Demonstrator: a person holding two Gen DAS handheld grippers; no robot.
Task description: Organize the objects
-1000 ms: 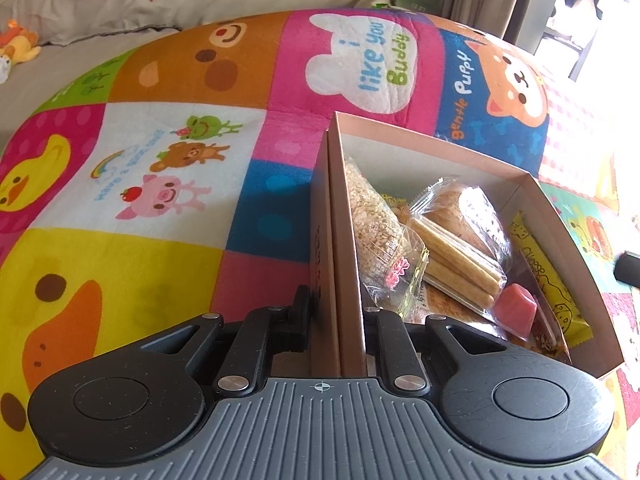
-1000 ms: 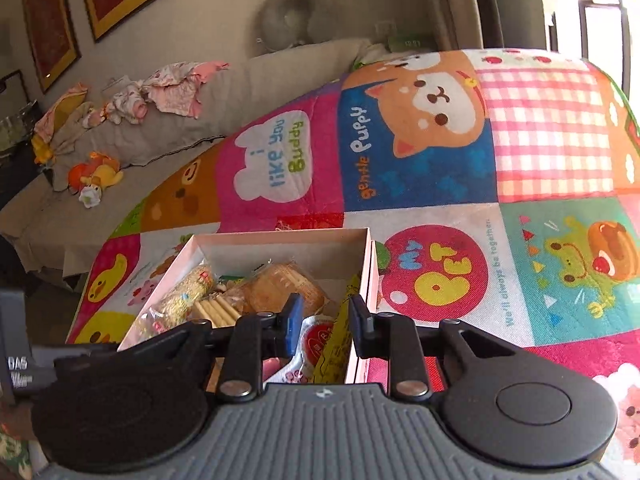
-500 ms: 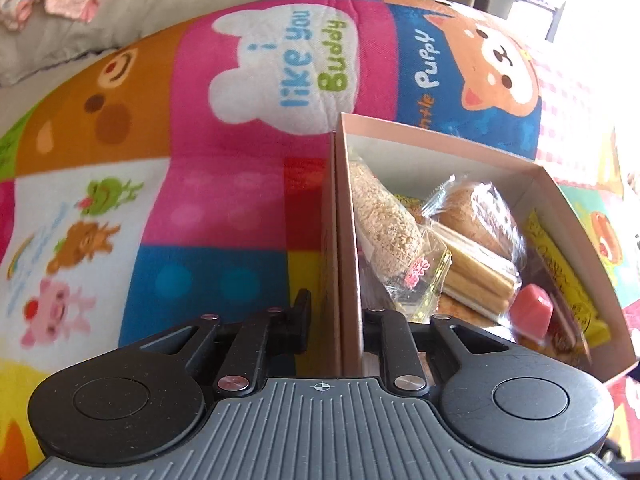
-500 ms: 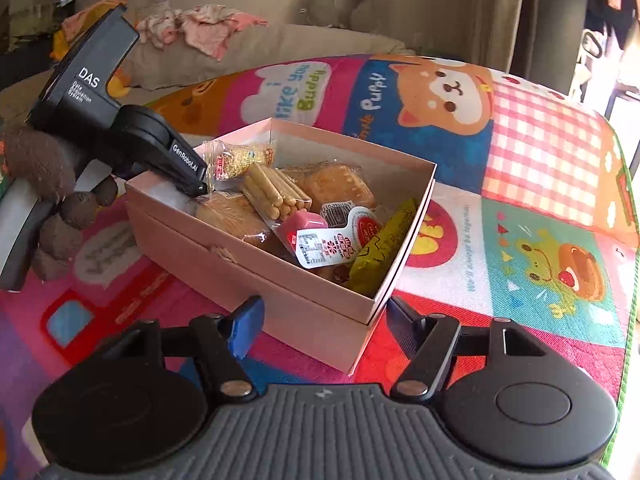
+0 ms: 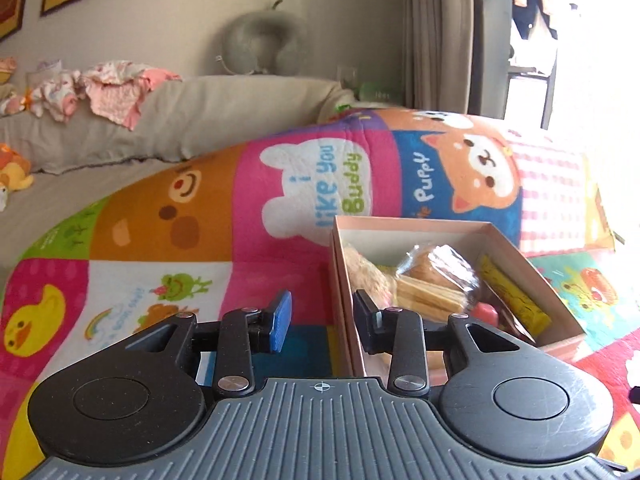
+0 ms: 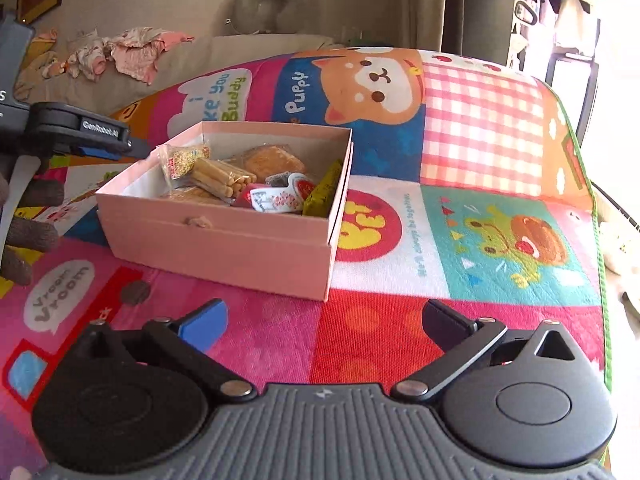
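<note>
Left gripper (image 5: pixel 320 318): a second ago your fingers were clamped on the left wall of the pink box (image 6: pixel 224 236); now they stand apart, one outside the wall and one inside it, grasping nothing. The wall sits between them, and whether the inner pad brushes it cannot be told.

Right gripper (image 6: pixel 324 320): a second ago it was pinched on the opposite wall; half a second ago it had already let go. Now it hangs spread wide and empty, well back from the box over the red patch of the play mat (image 6: pixel 480 152).

Box position: it rests flat on the mat, over the patchwork squares just before the puppy panel, its inner tray nested in a slightly larger outer shell.

Contents: the stick biscuits (image 6: pixel 222 178), a seeded snack bar (image 6: pixel 182 160), wrapped cakes, a yellow packet (image 6: pixel 322 194) and small jelly cups lie inside, none spilled.

What the change means: both holds are off, so the carry looks finished and the box looks set down where you meant it.

Likely next: draw your left fingers straight back, so the inner one does not snag the wall or a wrapper.
</note>
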